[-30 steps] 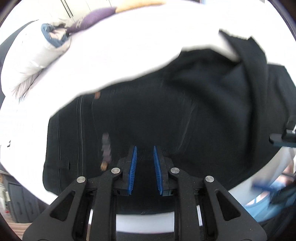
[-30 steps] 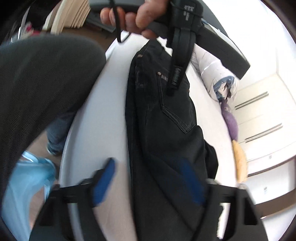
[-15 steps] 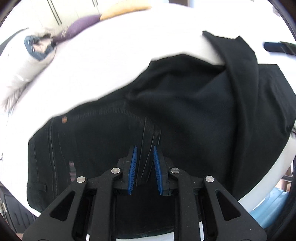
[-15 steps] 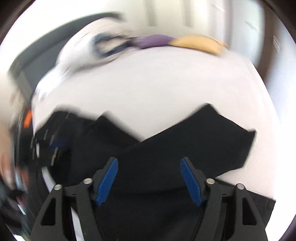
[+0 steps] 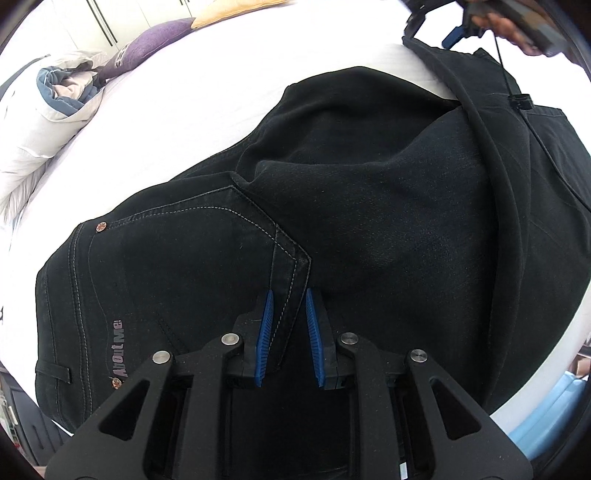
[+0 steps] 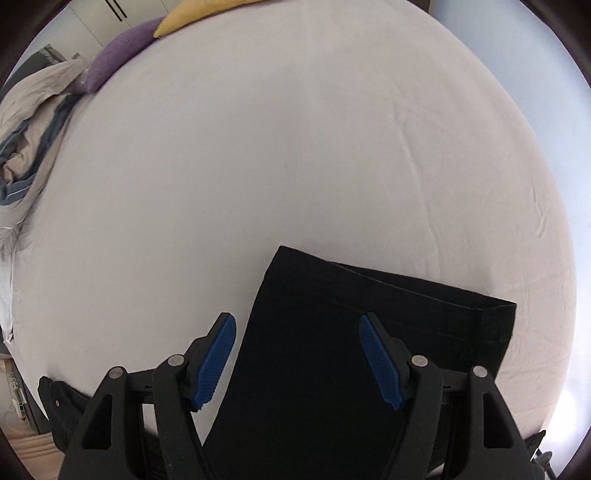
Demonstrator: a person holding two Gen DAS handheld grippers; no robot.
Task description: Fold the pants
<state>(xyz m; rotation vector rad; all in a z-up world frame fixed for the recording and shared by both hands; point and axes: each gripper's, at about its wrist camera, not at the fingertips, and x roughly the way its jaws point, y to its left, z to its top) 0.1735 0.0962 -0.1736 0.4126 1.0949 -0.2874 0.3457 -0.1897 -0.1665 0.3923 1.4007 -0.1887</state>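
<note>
Black denim, the pants [image 5: 369, 206] lie spread over a white bed [image 5: 221, 92], waistband and back pocket toward the left, the legs running off to the right, where one leg is doubled back over the other in a raised ridge.

The left tongs [image 5: 288, 325] point steeply down at the seat, their blue pads drawn close together with a stitched pocket seam running up between them. Whether the pads really pinch that cloth or only hover over it, I cannot tell. Held there, they probably serve to pin the waist end so the cloth does not slide while the far end is worked.

The right tongs [image 6: 297, 360] stand apart above the hem end of the legs, where two layers lie stacked and slightly offset. One pad hangs over bare sheet just beside the leg's edge, the other over the denim, so the edge sits between them and nothing is gripped. In the left view a hand [image 5: 517, 26] carries these tongs at the far corner of the pants. That spot suits taking the hems to bring them toward the waist.

A purple pillow [image 6: 118, 55], a yellow pillow [image 6: 207, 14] and a crumpled duvet [image 5: 48, 99] sit well apart at the bed's head.
</note>
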